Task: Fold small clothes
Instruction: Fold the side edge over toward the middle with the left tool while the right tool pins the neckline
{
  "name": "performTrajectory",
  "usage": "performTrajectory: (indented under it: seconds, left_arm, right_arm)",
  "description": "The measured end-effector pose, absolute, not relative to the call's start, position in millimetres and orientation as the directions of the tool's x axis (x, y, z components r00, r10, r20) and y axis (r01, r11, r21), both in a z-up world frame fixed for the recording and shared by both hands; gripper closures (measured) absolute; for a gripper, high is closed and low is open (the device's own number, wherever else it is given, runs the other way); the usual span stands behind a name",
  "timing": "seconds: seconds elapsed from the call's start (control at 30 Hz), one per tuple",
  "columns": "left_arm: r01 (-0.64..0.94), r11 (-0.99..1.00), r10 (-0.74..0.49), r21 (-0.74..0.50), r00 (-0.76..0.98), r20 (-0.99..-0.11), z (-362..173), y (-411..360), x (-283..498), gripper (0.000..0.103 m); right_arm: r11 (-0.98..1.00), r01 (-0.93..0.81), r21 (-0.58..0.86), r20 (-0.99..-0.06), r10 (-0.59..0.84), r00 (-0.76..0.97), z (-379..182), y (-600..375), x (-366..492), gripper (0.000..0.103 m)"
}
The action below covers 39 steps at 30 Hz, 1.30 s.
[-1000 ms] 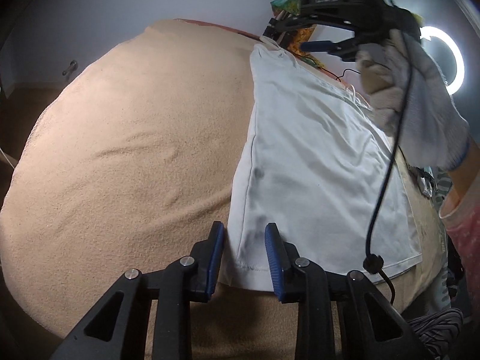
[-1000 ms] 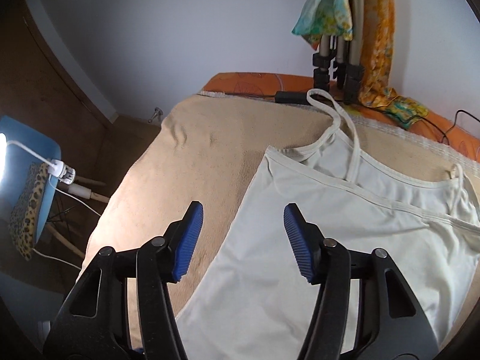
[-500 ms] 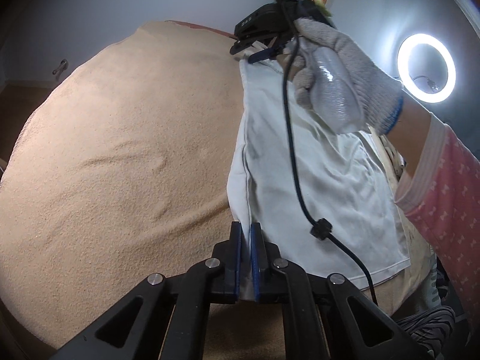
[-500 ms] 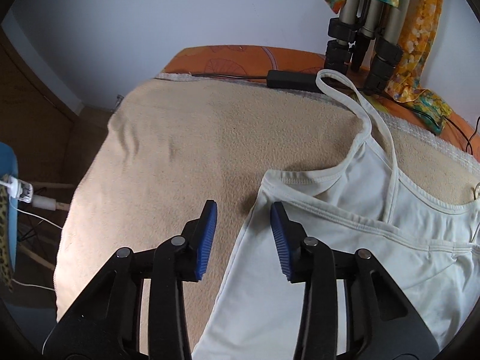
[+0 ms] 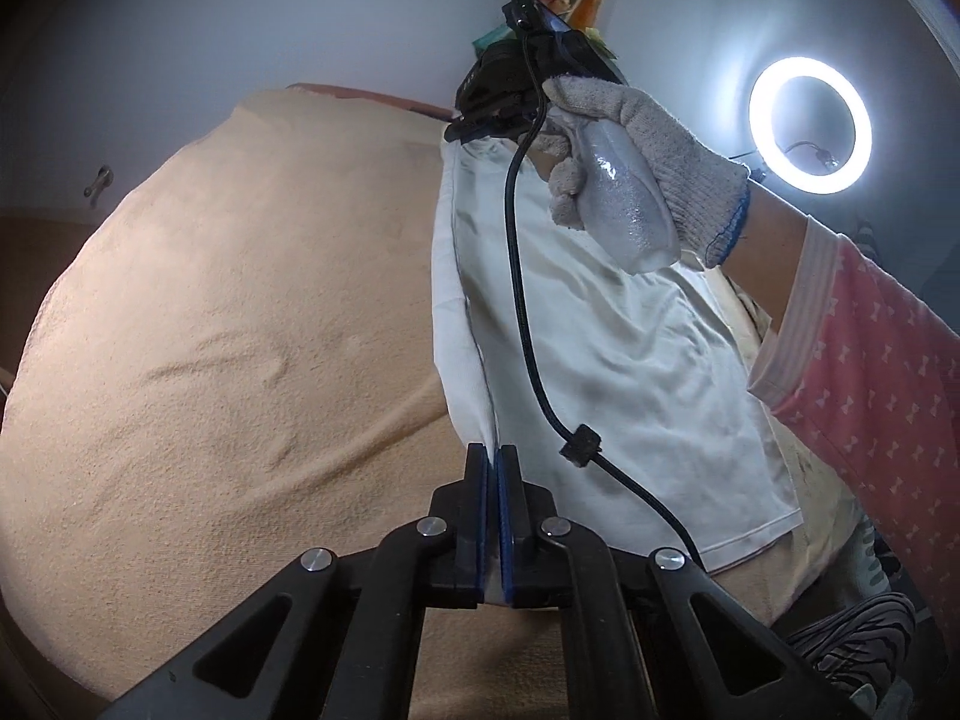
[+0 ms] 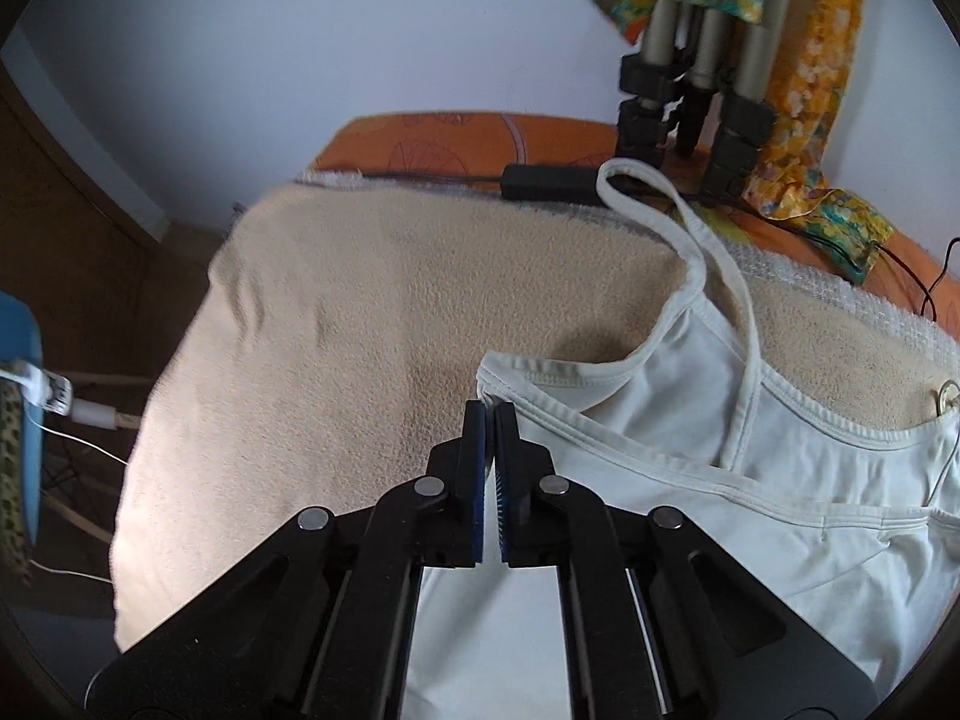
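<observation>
A white strappy camisole [image 5: 630, 348] lies on a tan fleece blanket [image 5: 240, 330]. My left gripper [image 5: 493, 456] is shut on the camisole's bottom left corner and lifts its left edge off the blanket. My right gripper [image 6: 491, 420] is shut on the camisole's [image 6: 780, 510] top left corner by the armhole seam. In the left wrist view the right gripper [image 5: 480, 120] sits at the far end of the raised edge, held by a gloved hand [image 5: 636, 180]. One shoulder strap [image 6: 678, 216] loops out toward the far edge.
Tripod legs [image 6: 690, 78] with a colourful scarf [image 6: 798, 60] stand at the blanket's far edge, beside a black box with cables [image 6: 552, 180]. A ring light [image 5: 810, 123] glows at right. A blue chair [image 6: 18, 396] stands off the left side.
Both grippers went from open to shut on the camisole's left edge, the left first. The right gripper moved forward to the top corner. The left edge now lifts off the blanket.
</observation>
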State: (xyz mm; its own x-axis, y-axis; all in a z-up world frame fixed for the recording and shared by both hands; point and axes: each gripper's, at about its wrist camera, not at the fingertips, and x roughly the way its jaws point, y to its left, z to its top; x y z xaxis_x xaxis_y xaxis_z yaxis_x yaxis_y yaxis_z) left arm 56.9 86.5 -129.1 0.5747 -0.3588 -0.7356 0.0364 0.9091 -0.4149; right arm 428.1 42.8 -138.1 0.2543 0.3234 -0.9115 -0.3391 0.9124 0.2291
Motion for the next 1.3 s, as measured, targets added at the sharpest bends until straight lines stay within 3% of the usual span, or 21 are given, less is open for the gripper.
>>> performTrajectory:
  seconds: [0.47, 0.8, 1.03, 1.1, 1.17, 1.2, 1.3]
  left_arm:
    - [0.213, 0.901, -0.431, -0.378, 0.545, -0.719, -108, 20, 59, 0.103]
    - [0.261, 0.887, -0.462, -0.382, 0.45, -0.765, -126, -18, 76, 0.103]
    - [0.269, 0.866, -0.498, -0.421, 0.408, -0.765, -135, -25, 80, 0.071]
    - [0.281, 0.858, -0.511, -0.429, 0.403, -0.759, -134, -26, 77, 0.062]
    - [0.293, 0.852, -0.521, -0.434, 0.401, -0.753, -132, -27, 73, 0.062]
    - [0.298, 0.848, -0.528, -0.439, 0.4, -0.749, -130, -26, 70, 0.062]
    - [0.319, 0.831, -0.554, -0.456, 0.402, -0.729, -123, -23, 59, 0.062]
  right_arm:
    - [0.905, -0.291, 0.31, -0.852, 0.401, 0.337, -96, -62, 411, 0.099]
    - [0.935, -0.237, 0.265, -0.887, 0.332, 0.321, -126, -107, 420, 0.099]
    - [0.925, -0.256, 0.282, -0.886, 0.353, 0.3, -137, -105, 423, 0.098]
    - [0.923, -0.261, 0.283, -0.88, 0.358, 0.311, -132, -107, 420, 0.09]
    - [0.92, -0.267, 0.288, -0.869, 0.368, 0.33, -125, -111, 416, 0.058]
    - [0.92, -0.267, 0.285, -0.858, 0.37, 0.357, -116, -116, 412, 0.054]
    - [0.917, -0.272, 0.291, -0.839, 0.382, 0.388, -96, -128, 404, 0.052]
